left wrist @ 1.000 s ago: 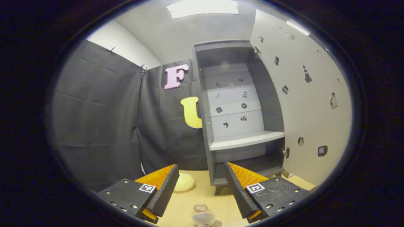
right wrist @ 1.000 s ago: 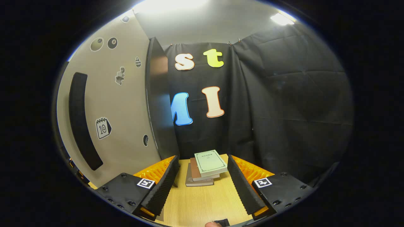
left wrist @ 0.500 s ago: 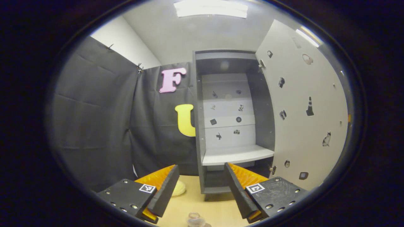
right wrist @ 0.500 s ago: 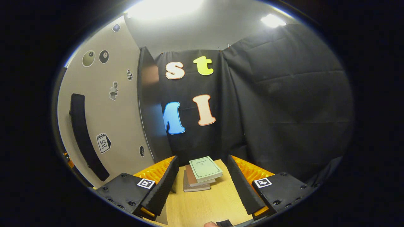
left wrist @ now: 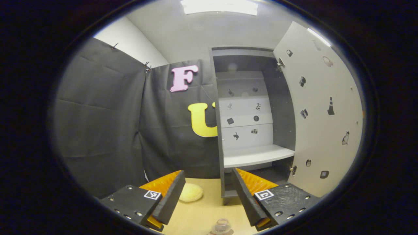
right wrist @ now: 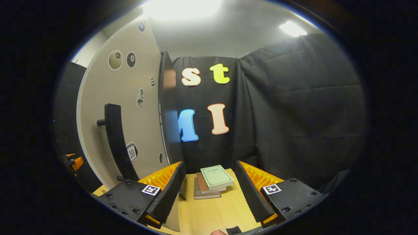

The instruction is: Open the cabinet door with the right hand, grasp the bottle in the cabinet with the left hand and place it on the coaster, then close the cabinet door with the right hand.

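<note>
Standing wide apart and holding nothing, the fingers of the left gripper (left wrist: 206, 197) frame a strip of table (left wrist: 199, 215) with the bottle (left wrist: 221, 226) just below and between them, at the very bottom edge of the left gripper view. Its neck and rim show; whatever it stands on is hidden, so I cannot tell whether a coaster lies under it. A pale yellow pad (left wrist: 190, 192) rests on the table beyond the left finger, near the cabinet's foot. Farther out, the cabinet (left wrist: 251, 111) stands with its door (left wrist: 323, 114) swung fully to the right, and the white shelf (left wrist: 258, 155) inside is bare.

The right gripper (right wrist: 210, 192) is likewise spread and empty. A stack of books (right wrist: 212, 181) lies on the table between and beyond its fingers. To its left the door's outer face (right wrist: 130, 107) stands close, and the dark curved handle (right wrist: 116, 140) runs down it nearly to the left finger.

From this, the bottle looks to be out of the cabinet already, so closing the door is probably what remains. The door is a stiff, flat panel on hinges; it should swing easily and needs no squeeze. The handle is the natural hold, taken about its middle where it stands clear of the panel, or the door's free edge could simply be pushed. The bottle looks like clear, light plastic, probably easy to tip, so the left gripper should keep clear of it.
</note>
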A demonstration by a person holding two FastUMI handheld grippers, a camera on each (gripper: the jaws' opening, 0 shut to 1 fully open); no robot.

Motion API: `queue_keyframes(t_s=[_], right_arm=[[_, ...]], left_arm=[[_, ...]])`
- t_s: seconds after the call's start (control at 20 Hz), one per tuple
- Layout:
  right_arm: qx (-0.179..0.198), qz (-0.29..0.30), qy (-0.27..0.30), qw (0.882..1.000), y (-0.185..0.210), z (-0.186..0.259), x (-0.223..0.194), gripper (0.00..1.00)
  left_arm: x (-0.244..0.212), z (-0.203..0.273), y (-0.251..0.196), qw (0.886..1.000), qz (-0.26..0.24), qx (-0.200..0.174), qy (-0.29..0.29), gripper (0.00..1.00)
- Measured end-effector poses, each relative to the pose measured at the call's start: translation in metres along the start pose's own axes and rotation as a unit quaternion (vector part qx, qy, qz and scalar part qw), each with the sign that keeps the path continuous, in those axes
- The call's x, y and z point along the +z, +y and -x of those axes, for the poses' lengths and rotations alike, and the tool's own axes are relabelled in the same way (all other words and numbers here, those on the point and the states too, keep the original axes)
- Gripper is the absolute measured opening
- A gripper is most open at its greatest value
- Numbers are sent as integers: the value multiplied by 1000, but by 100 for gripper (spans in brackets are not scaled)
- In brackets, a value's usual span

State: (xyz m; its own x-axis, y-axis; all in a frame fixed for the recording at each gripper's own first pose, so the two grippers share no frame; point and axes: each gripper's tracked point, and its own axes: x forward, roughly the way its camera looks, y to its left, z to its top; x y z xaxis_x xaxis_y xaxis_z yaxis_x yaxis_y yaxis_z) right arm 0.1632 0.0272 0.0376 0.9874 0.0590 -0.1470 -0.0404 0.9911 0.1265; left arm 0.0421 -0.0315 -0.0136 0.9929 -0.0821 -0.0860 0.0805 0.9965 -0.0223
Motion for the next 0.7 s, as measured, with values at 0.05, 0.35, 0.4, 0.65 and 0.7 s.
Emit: queue_keyframes(t_s=[0.05, 0.35, 0.4, 0.65, 0.7], right_arm=[[2, 3, 0, 1000, 6, 0, 1, 98], [1, 41, -4, 999, 31, 2, 4, 91], [-5, 46, -5, 999, 31, 4, 4, 94], [-25, 31, -4, 999, 33, 7, 2, 95], [-27, 26, -3, 999, 34, 8, 0, 91]], left_arm=[[-1, 0, 5, 1000, -3, 0, -1, 88], [-7, -1, 25, 1000, -23, -2, -2, 86], [-8, 0, 28, 1000, -25, -3, -1, 86], [-20, -1, 41, 1000, -26, -6, 11, 86], [-21, 0, 42, 1000, -23, -8, 13, 86]])
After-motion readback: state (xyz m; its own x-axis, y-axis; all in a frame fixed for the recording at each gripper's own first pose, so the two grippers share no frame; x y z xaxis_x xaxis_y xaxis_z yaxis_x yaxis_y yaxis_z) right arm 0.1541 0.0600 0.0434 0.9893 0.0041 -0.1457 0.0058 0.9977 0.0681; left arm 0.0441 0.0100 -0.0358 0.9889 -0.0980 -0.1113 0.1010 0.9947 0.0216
